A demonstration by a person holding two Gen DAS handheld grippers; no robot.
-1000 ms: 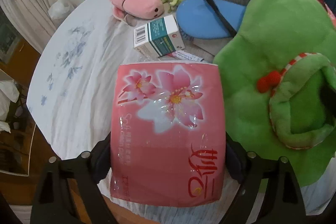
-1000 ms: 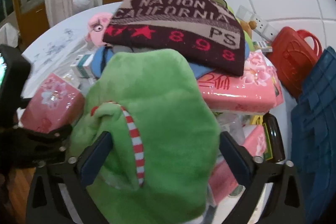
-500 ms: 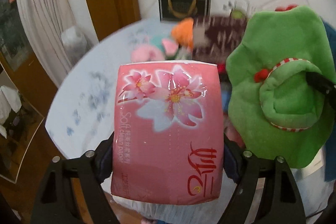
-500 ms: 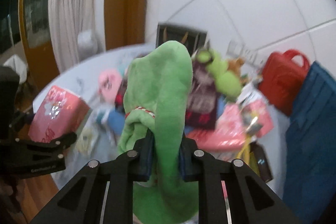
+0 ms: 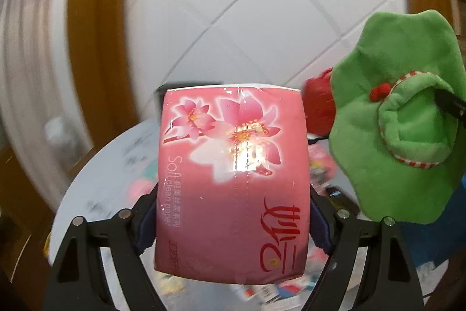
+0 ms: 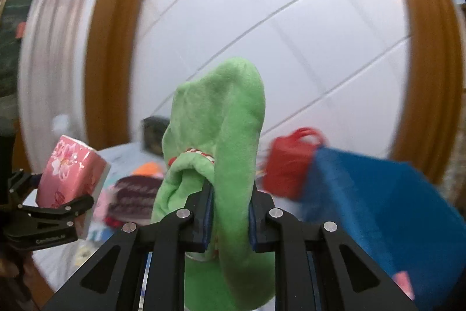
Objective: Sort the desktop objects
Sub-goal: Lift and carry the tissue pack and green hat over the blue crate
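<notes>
My left gripper is shut on a pink tissue pack with a flower print and holds it high above the table. The pack also shows in the right wrist view, at the left. My right gripper is shut on a green plush slipper with red-and-white striped trim, lifted in the air. The slipper also shows in the left wrist view, at the right.
The round white table lies below, blurred, with a dark knitted hat and small clutter on it. A red basket and a blue bin stand at the right. A white tiled wall is behind.
Both grippers have risen well above the table, carrying the tissue pack and the slipper. The right gripper closed tight on the slipper. The views now tilt up toward the wall.
</notes>
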